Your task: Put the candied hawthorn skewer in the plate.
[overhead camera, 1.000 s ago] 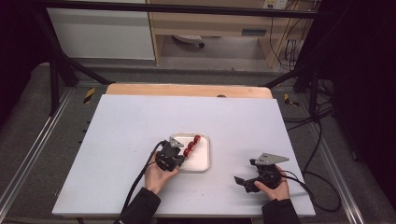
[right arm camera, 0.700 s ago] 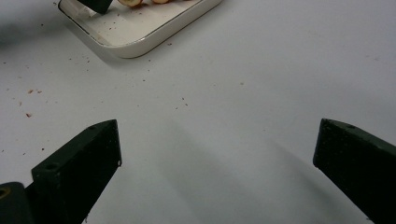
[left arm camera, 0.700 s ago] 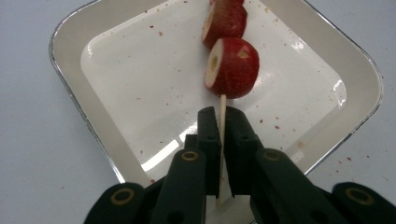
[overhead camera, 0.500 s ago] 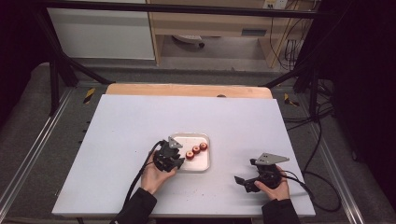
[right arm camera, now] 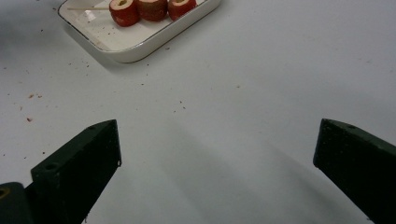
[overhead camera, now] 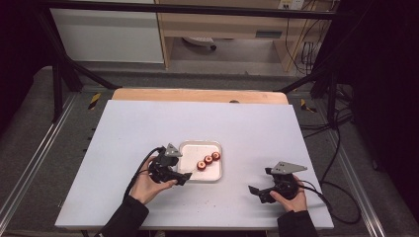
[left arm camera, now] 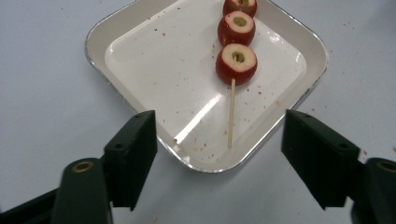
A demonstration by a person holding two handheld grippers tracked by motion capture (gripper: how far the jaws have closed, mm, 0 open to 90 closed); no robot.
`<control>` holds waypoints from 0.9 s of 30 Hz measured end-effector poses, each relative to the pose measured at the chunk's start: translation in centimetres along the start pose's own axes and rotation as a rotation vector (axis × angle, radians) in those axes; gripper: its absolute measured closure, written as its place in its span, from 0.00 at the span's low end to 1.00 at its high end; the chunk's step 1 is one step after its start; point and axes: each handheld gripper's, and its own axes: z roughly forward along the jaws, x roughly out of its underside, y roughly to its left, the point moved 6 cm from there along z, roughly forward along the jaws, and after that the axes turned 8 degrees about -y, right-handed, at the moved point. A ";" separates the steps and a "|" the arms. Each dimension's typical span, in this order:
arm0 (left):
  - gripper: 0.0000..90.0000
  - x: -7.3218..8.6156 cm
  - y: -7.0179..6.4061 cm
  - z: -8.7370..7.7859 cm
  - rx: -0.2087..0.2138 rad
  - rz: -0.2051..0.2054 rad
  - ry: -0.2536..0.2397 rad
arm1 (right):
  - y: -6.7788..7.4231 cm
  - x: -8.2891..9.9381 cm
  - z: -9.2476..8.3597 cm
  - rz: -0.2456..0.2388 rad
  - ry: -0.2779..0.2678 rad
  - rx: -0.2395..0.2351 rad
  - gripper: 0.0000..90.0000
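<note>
A skewer point(overhead camera: 208, 159) of three red fruit slices on a thin wooden stick point(left arm camera: 230, 112) lies flat in a white square tray point(overhead camera: 190, 150) near the table's middle. My left gripper point(overhead camera: 186, 177) hovers at the tray's near left corner. Its jaws have just been opening and now stand wide apart. In the left gripper view point(left arm camera: 219, 126) the stick's free end lies in the gap between the jaws, untouched. My right gripper point(overhead camera: 256, 191) rests open on the table to the right of the tray, nothing between its jaws point(right arm camera: 219, 135). The tray point(right arm camera: 140, 46) and skewer point(right arm camera: 152, 7) lie ahead of it.
The white tabletop point(overhead camera: 148, 128) carries small reddish crumbs point(right arm camera: 29, 119) around the tray. A wooden strip point(overhead camera: 197, 95) runs along its far edge. Metal rails point(overhead camera: 29, 168) flank the table, and cables point(overhead camera: 336, 148) hang off the right side.
The left gripper's jaws opened and let go of the stick, so the skewer now lies in the tray. The left hand drew back toward the near left. The right hand kept still.
</note>
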 end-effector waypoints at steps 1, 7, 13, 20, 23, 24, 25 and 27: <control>0.23 0.4 0.1 -0.3 0.001 0.000 -0.001 | 0.0 0.0 0.0 0.001 -0.003 0.000 0.01; 0.17 2.5 1.2 -1.9 -0.007 -0.023 -0.036 | 0.0 0.0 0.0 0.004 0.001 0.002 0.01; 0.14 5.0 2.7 -3.1 -0.045 -0.052 -0.060 | 0.0 0.1 0.0 0.001 0.012 0.000 0.01; 0.12 7.5 4.0 -4.3 -0.053 -0.096 -0.096 | 0.1 0.4 0.1 -0.001 0.034 0.000 0.01; 0.11 7.9 4.3 -4.7 -0.056 -0.101 -0.111 | 0.1 0.6 0.0 0.011 0.042 -0.002 0.01; 0.11 8.0 4.4 -4.8 -0.054 -0.096 -0.110 | 0.0 0.7 0.0 0.004 0.042 -0.002 0.01; 0.10 8.1 4.5 -4.8 -0.057 -0.095 -0.115 | 0.0 0.7 0.0 0.003 0.041 -0.003 0.01; 0.10 8.3 4.7 -4.9 -0.056 -0.093 -0.116 | 0.0 0.7 -0.1 0.009 0.041 -0.002 0.01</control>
